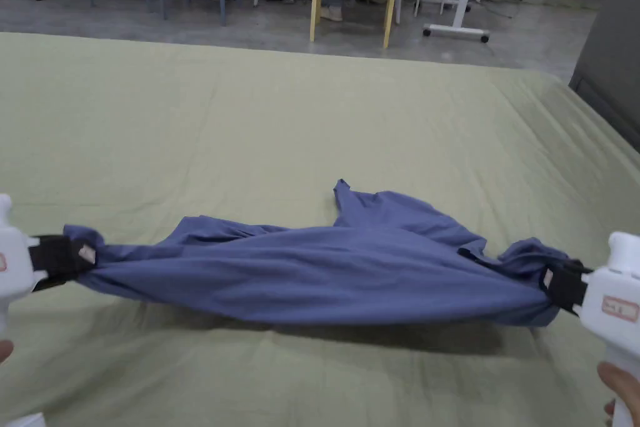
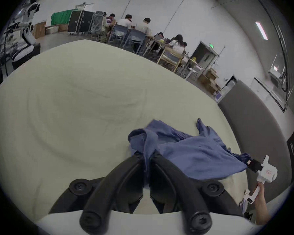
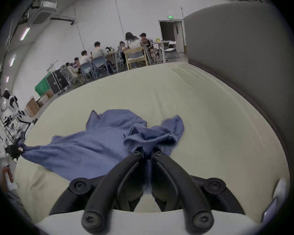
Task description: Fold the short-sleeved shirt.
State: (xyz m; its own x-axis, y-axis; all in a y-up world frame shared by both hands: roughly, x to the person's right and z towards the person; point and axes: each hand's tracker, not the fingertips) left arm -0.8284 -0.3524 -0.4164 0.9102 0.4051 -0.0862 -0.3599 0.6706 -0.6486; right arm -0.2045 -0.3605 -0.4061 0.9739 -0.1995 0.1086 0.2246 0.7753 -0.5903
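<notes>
Claws apart, shirt between

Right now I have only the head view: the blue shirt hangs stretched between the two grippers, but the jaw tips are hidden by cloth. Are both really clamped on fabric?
Observer: The left gripper is. Its own view shows a bunch of the blue shirt pinched between both jaws.
Operator: And the right one?
Observer: The right gripper is clamped too. Cloth runs down between its jaws, and a hemmed opening bunches up just past the tips.
Operator: Is anyone close to the work surface?
Observer: Several people sit at tables beyond the far edge of the green sheet. None are beside it.
</notes>
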